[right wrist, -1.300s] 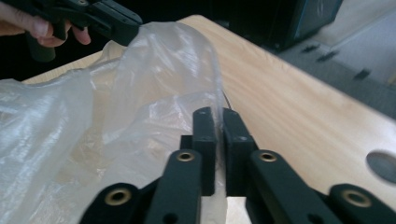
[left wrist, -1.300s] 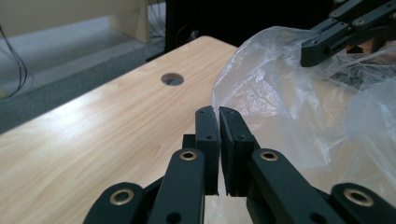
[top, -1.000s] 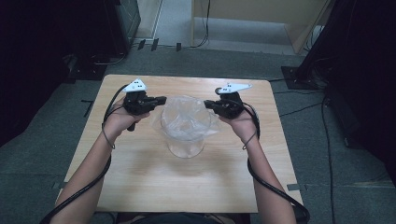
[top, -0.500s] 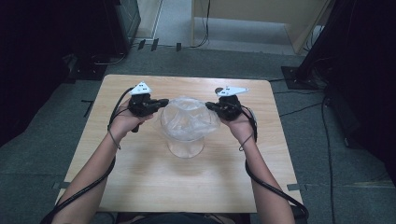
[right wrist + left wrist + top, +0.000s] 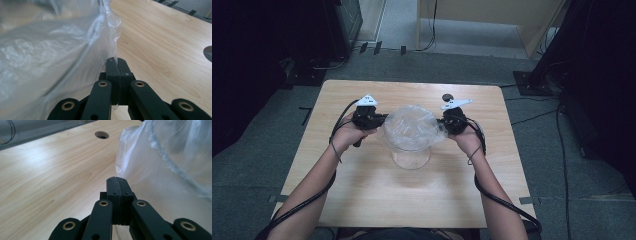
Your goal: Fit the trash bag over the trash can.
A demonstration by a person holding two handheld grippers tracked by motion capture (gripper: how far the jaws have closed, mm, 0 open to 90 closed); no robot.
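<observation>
Both grippers have dropped w/ the bag [image 5: 411, 129] over the container [image 5: 411, 157]; left gripper [image 5: 381, 120] & right gripper [image 5: 443, 124] each pinched tight on bag edge.

- Clear round glass container [image 5: 410, 159] under the crumpled transparent plastic bag [image 5: 409, 131]: upper part veiled, rim not traceable from above.
- Bag film cut off at the top edge in both gripper views.
- Round dark hole in the light wooden counter [image 5: 208, 53]: clipped by the right edge.
</observation>
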